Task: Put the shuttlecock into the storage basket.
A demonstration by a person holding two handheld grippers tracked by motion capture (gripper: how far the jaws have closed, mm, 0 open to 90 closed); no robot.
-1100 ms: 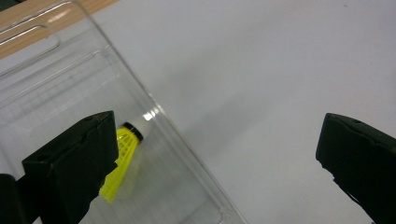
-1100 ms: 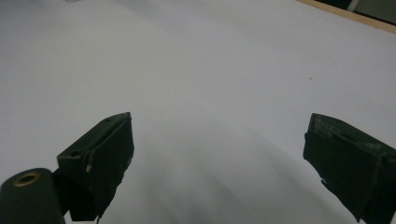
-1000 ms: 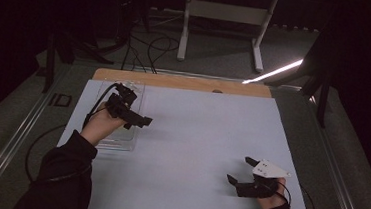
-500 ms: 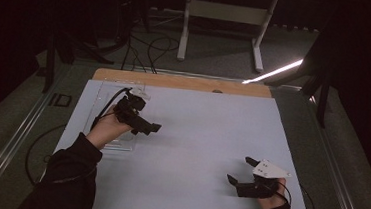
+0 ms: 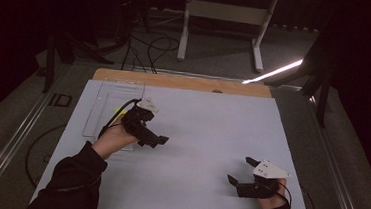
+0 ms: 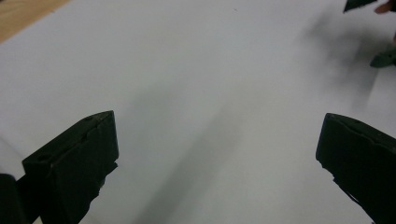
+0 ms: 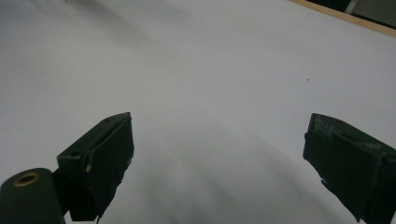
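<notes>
Both grippers are wide open and hold nothing: the left gripper [image 5: 156, 140] hovers just right of the clear tray [image 5: 104, 109], the right gripper [image 5: 239, 172] rests near the sheet's [image 5: 207, 121] front edge. The left one's trailing cable could likely snag the tray's rim and drag it.

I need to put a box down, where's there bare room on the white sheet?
The widest bare stretch lies between the left tongs and right tongs, running back to the wooden edge. The far left corner is taken by a clear tray.
</notes>
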